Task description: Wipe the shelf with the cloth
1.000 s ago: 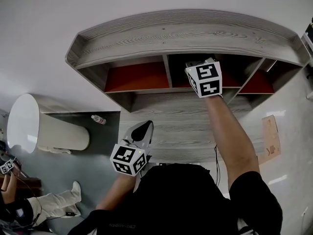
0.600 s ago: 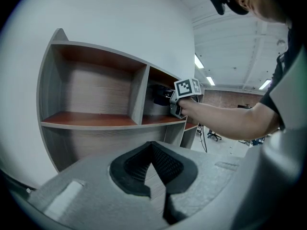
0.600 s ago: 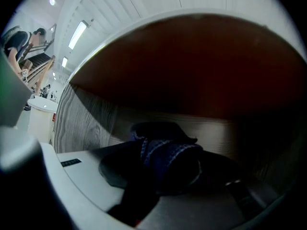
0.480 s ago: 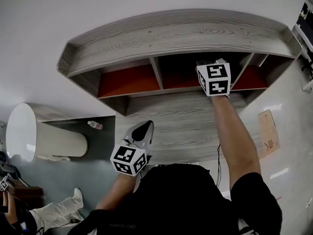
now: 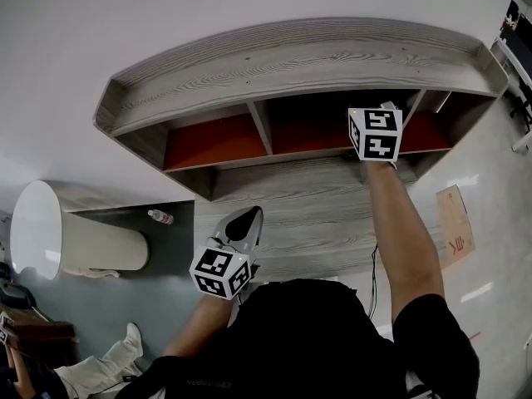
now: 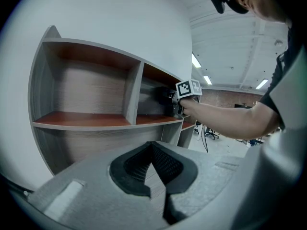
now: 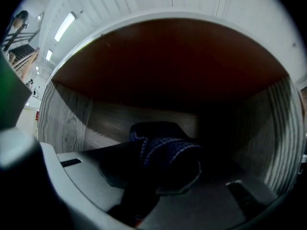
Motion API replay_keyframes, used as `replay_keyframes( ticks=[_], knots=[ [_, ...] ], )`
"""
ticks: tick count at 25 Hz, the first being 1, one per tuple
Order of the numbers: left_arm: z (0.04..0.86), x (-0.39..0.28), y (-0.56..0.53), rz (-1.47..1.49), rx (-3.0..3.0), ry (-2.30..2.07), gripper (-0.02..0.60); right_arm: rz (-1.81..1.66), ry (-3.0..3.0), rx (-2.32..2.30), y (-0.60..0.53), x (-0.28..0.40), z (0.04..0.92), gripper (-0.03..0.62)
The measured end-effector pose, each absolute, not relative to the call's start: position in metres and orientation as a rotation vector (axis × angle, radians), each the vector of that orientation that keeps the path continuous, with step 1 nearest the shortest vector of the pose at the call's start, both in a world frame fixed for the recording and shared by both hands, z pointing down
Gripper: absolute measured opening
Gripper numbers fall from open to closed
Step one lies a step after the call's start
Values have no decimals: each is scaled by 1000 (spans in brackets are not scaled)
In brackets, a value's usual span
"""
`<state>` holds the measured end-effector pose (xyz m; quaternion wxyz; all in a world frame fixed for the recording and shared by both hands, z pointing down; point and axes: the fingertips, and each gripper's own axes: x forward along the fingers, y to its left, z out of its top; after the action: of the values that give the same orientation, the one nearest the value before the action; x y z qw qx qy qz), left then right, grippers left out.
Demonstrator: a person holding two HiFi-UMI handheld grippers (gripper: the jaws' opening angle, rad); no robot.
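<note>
Here's the shelf (image 5: 274, 61), a wide grey wood-grain unit against the white wall, with three open compartments side by side and reddish boards inside them. The person in a black top (image 5: 316, 339) stands right in front of it, right arm stretched forward, left arm tucked in close to the body.

Off to the left sits a big white rounded tub (image 5: 41, 223) on the grey floor. A flat cardboard piece (image 5: 459, 231) lies on the floor at the right.

Now the right gripper (image 7: 158, 138): it's reached into the middle compartment, over at that compartment's right end, just beside the upright divider (image 5: 414, 110). Its marker cube (image 5: 376, 134) sits at the compartment's mouth. Looking along its jaws, they're clamped on the cloth (image 7: 175, 150), a dark blue bunched wad with lighter stitching along its edge, sticking out past the tips toward the grey back panel. It's dim in there, so whether the cloth presses on a board can't be made out.

The left gripper (image 5: 248, 214) hangs low in front of the unit's lower grey panel, well apart from the compartments. Its dark ribbed pads (image 6: 168, 164) meet at the tips with nothing between them.

Smallest of all, a little bottle (image 5: 160, 217) lies on the floor beside the tub.
</note>
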<state>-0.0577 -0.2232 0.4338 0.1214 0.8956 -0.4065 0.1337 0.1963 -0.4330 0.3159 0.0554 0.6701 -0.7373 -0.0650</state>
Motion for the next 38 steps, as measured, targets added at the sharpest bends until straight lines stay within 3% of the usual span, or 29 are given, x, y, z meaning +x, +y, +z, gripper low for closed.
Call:
replay_keyframes(
  ticks=[26, 38],
  knots=[
    [430, -69, -224, 401, 2619, -1197, 8, -168, -2234, 2123, -429, 221, 316, 100],
    [431, -79, -221, 394, 2608, -1205, 8, -201, -2463, 1997, -404, 150, 306, 100]
  ],
)
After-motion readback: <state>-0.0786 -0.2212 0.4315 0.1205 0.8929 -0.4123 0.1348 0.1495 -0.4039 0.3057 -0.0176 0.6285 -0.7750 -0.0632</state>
